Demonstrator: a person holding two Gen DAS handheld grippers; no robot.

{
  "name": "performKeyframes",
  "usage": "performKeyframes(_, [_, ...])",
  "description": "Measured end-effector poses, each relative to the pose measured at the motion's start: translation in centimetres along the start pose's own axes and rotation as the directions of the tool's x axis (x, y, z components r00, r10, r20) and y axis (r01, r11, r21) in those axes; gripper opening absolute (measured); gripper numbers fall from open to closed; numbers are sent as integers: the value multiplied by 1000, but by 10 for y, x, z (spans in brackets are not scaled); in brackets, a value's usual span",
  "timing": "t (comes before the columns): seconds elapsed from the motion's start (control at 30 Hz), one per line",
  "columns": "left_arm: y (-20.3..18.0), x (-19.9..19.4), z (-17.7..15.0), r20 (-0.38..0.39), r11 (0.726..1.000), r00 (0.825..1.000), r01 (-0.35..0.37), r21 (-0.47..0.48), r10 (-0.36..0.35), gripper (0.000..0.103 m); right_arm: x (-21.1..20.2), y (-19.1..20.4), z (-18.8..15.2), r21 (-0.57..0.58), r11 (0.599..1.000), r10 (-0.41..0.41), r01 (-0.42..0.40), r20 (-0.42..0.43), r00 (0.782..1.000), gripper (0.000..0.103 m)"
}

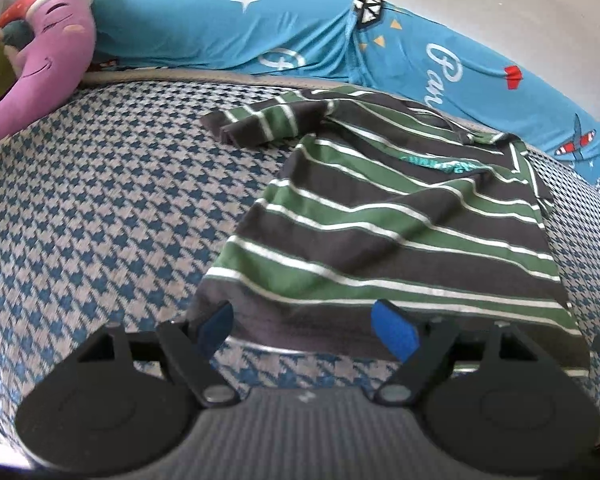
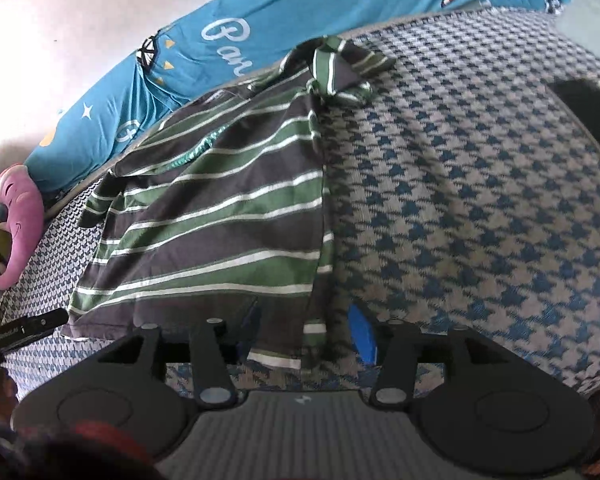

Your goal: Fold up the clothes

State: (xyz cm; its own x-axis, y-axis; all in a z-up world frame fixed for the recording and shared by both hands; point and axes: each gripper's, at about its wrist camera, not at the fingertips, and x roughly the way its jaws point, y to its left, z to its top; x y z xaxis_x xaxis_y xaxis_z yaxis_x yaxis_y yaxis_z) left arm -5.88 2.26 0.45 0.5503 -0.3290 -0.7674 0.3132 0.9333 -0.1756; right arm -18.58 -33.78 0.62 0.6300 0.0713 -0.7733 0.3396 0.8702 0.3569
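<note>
The left gripper (image 1: pixel 305 330) has its jaws spread wide at the near hem of the striped shirt (image 1: pixel 400 216), one blue pad at the hem's left corner and the other over the cloth; nothing is pinched. The right gripper (image 2: pixel 307 334) also holds its jaws apart, straddling the hem's right corner, with cloth between the pads (image 2: pixel 362 334) but no clamp visible. The shirt lies spread on the houndstooth bed cover (image 1: pixel 100 208), sleeves bunched near the blue pillow (image 1: pixel 260 24). It looks a light, limp knit that will sag and wrinkle, so the two hem corners seem the sensible places to take hold.
</note>
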Motion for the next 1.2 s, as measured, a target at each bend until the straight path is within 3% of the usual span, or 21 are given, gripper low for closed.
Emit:
performKeyframes(0.33, [12,-1,-3,-3,999,1000,-20,-36,20,80,16,9,-1,17,999,-37,38,-37,999,50])
performKeyframes(0.67, [8,4,-8,-25,999,999,-36,-8,36,81,21,17,-2,8,999,-36,37,-41,999,50])
performKeyframes(0.73, [8,5,-9,-29,999,999,-41,-5,41,81,21,18,-1,7,999,-36,36,-32,999,37])
performKeyframes(0.77, [8,6,-10,-30,999,999,-43,-5,43,81,17,19,0,8,1000,-24,24,-13,1000,23])
performKeyframes(0.8, [9,6,-10,-32,999,998,-46,-4,46,81,14,19,1,10,1000,-12,12,6,1000,17])
performKeyframes(1.0, [10,7,-10,-37,998,997,-64,5,64,81,-6,21,7,18,998,57,-60,123,991,10])
performKeyframes(1.07, [10,8,-11,-43,997,996,-73,13,73,81,-17,10,13,94,993,59,-77,175,983,10])
performKeyframes(1.13, [10,9,-13,-50,996,995,-82,22,83,81,-23,-4,17,175,982,29,-65,202,979,9])
performKeyframes(1.2, [10,11,-14,-58,995,994,-91,29,93,81,-25,-12,18,220,976,-44,0,198,979,9])
